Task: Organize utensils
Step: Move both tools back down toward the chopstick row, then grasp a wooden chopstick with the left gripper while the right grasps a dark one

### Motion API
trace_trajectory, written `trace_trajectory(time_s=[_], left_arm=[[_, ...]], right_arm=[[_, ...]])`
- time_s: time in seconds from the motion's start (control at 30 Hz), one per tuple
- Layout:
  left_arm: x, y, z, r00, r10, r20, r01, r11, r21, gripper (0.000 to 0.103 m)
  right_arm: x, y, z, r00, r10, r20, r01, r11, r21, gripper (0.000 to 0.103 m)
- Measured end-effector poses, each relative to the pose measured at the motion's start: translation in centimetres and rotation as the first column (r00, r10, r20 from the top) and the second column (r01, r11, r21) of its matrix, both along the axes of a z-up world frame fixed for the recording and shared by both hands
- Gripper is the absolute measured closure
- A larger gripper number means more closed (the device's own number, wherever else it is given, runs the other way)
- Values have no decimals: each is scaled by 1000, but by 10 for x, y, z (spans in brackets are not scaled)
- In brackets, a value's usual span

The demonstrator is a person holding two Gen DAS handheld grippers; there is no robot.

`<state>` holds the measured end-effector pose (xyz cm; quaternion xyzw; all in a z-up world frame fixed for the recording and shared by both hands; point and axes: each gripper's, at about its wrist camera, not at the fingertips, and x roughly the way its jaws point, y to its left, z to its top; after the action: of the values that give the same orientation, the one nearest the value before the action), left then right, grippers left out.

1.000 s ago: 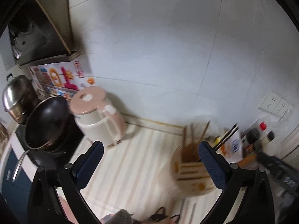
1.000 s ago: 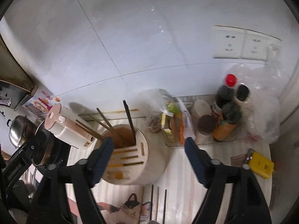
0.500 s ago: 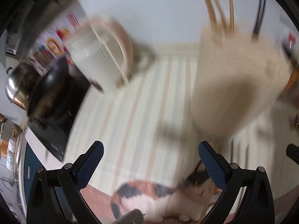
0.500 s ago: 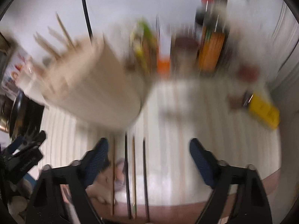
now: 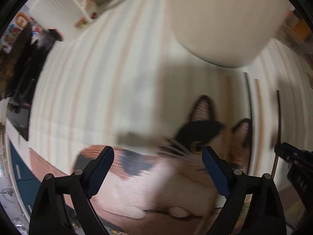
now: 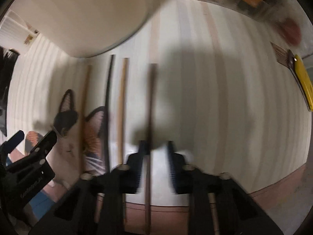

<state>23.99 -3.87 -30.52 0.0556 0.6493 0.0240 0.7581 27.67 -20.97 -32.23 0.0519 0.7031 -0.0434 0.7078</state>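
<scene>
Right wrist view: our right gripper point(image 6: 154, 166), half closed, straddles a brown chopstick point(image 6: 150, 105); we judge it light, stiff, slippery, best pinched mid-length. Left gripper point(image 5: 157, 168) is spread wide.

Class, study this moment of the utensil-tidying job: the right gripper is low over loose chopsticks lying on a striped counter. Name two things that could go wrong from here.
1. The right gripper straddles the dark brown chopstick with its jaws still apart and off-centre, so closing may pinch it askew or roll it away.
2. The neighbouring light wooden chopstick and black chopstick lie close alongside, partly on the cat-print mat, and could be nudged.
</scene>
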Motion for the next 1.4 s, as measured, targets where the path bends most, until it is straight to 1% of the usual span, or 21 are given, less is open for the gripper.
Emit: trace_trajectory(time_s=[0.07, 0.17, 0.23, 0.27, 0.3, 0.33, 0.37, 0.43, 0.5, 0.57, 0.67, 0.73, 0.8, 0.9, 1.03, 1.13, 1.17, 1.23, 1.3, 1.33, 1.4], left_arm=[[1, -13, -2, 1000, -23, -8, 23, 999, -38, 13], [4, -36, -6, 997, -70, -17, 69, 996, -57, 33], [7, -47, -9, 995, -97, -19, 95, 994, -57, 56], [8, -52, -9, 993, -114, -14, 114, 992, -54, 59], [8, -56, -8, 992, -129, -3, 129, 991, -43, 72], [9, -58, -7, 990, -139, -1, 138, 989, -51, 88], [9, -58, -6, 991, -137, -1, 136, 989, -49, 96], [8, -48, -5, 995, -105, 0, 105, 994, -8, 98], [6, -30, -5, 999, -53, -6, 53, 998, 15, 98], [4, -12, -4, 1000, -6, -19, 6, 1000, 23, 98], [-1, 11, -4, 998, 46, -34, -46, 999, 11, 98], [-2, 14, -2, 998, 46, -32, -46, 999, -5, 98], [-2, 16, -3, 999, 36, -29, -36, 999, 1, 98], [-8, 13, -3, 1000, 9, -20, -9, 1000, 28, 98], [-14, 3, -1, 1000, 9, -18, -9, 1000, 21, 98], [-6, 13, -3, 999, 21, -24, -21, 1000, 11, 98], [-6, 14, -3, 999, 24, -25, -24, 1000, 9, 98], [-3, 22, -3, 999, 29, -25, -29, 1000, 3, 98], [-2, 24, -4, 999, 29, -21, -29, 1000, 6, 98], [-2, 25, -4, 999, 29, -22, -29, 1000, 6, 98], [-3, 25, -3, 999, 29, -30, -29, 1000, -10, 98]], right_arm=[[-2, -17, 0, 999, -35, -10, 35, 999, -22, 97], [-4, -42, 0, 997, -71, -22, 70, 997, -27, 97], [-5, -55, -1, 995, -92, -28, 92, 996, -20, 97], [-5, -59, -1, 995, -98, -29, 98, 995, -4, 97], [-4, -61, -1, 994, -103, -33, 104, 995, 7, 97], [-5, -62, -1, 994, -105, -35, 105, 994, 8, 97], [-4, -62, -1, 994, -100, -35, 101, 995, 2, 97], [-5, -59, -1, 995, -92, -33, 92, 996, -21, 97], [-6, -54, -1, 996, -85, -33, 84, 996, -6, 97], [-7, -45, -3, 997, -69, -42, 70, 997, 24, 97], [-10, -29, -5, 998, -26, -54, 29, 998, 63, 97], [-12, -20, -5, 999, 9, -48, -7, 999, 38, 97], [-13, -17, -5, 998, 30, -51, -29, 999, 23, 97], [-13, -17, -4, 997, 43, -61, -41, 999, 35, 97], [-6, -18, 0, 996, 49, -77, -46, 998, 36, 97], [-7, -20, 0, 995, 62, -80, -61, 998, 19, 97], [-20, -14, -1, 995, 62, -81, -61, 998, 15, 97], [-22, -13, 0, 995, 50, -87, -50, 999, 10, 97], [-20, -13, 1, 996, 35, -82, -34, 999, 5, 97], [-12, -2, -6, 996, 30, -79, -30, 1000, 4, 97], [-9, -4, -6, 998, 12, -65, -13, 1000, -5, 98]])
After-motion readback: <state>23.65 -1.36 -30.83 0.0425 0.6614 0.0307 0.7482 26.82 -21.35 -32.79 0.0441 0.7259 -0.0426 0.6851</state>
